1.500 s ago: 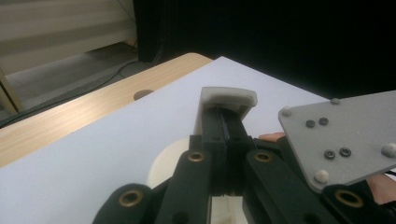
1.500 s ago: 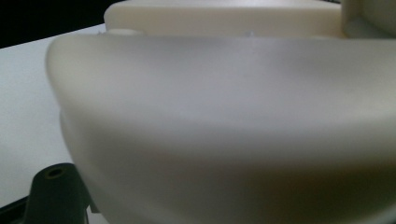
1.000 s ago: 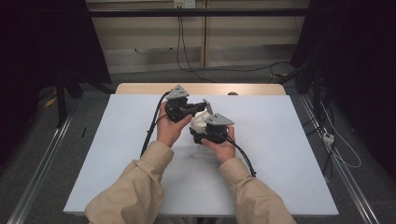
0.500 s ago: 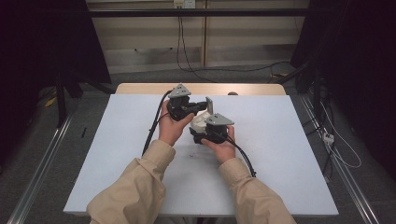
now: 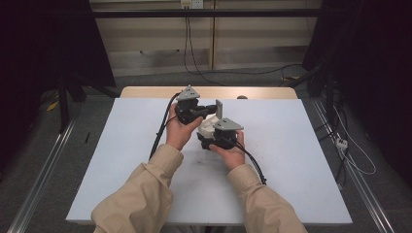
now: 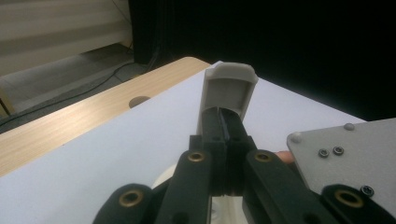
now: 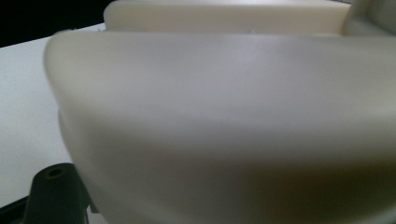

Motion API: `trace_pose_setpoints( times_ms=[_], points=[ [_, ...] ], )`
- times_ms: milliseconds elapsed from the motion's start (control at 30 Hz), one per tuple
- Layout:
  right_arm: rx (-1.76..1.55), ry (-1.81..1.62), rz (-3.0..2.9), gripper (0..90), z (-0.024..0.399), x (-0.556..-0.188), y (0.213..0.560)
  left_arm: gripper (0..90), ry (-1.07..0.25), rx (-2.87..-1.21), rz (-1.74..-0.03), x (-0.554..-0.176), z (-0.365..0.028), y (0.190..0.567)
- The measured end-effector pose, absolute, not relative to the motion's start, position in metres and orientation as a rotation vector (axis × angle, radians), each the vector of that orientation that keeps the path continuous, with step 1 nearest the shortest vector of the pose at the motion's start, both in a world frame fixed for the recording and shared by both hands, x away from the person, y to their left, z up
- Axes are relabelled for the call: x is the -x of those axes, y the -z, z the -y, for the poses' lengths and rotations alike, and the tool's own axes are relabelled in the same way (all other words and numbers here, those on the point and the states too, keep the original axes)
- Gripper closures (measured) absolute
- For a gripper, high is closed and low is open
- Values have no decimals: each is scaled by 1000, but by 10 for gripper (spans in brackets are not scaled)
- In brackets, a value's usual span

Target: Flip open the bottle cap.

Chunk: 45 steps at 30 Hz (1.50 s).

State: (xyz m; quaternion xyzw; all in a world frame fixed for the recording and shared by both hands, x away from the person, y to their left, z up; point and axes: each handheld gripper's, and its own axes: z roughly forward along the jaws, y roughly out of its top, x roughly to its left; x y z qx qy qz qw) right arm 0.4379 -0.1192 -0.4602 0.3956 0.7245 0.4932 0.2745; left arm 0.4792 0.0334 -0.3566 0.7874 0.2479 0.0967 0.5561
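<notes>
Hands in beige sleeves come in from the bottom of the high view and meet near the middle of the pale blue tabletop (image 5: 291, 160). The left gripper (image 5: 210, 108), a black body with a grey three-cornered plate on top, points across to the person's right, its jaws drawn together on a small grey upright flap (image 5: 218, 108). Just beside it and nearer the person, the right gripper (image 5: 210, 132) lies against a cream-white rounded plastic part (image 5: 207, 128) that sits low over the table between the two hands. The flap rises from the far side of that part; whether the two are one piece I cannot tell. A black cable (image 5: 160, 131) trails from the left gripper toward the person, and a strip of light wooden table edge (image 5: 145, 92) shows beyond the blue surface.

In the left gripper view the two black jaws stand pressed together, and their tips reach into the hollow of the grey flap (image 6: 229, 91), pinching its thin wall. The grey plate of the other gripper (image 6: 345, 154) sits at the lower right.

In the right gripper view the cream-white part (image 7: 224, 116) looms blurred and very close, directly against the gripper; one black jaw shows at the lower left corner. The jaws are narrow, apparently clamped on the part's edge.
</notes>
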Motion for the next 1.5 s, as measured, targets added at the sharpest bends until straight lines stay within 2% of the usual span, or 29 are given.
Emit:
trace_pose_setpoints(
  times_ms=[1500],
  points=[
    [-1055, -1325, -1961, 184, 120, -439, 460, 900, -195, -1871, -571, -493, -16, 366]
  ],
)
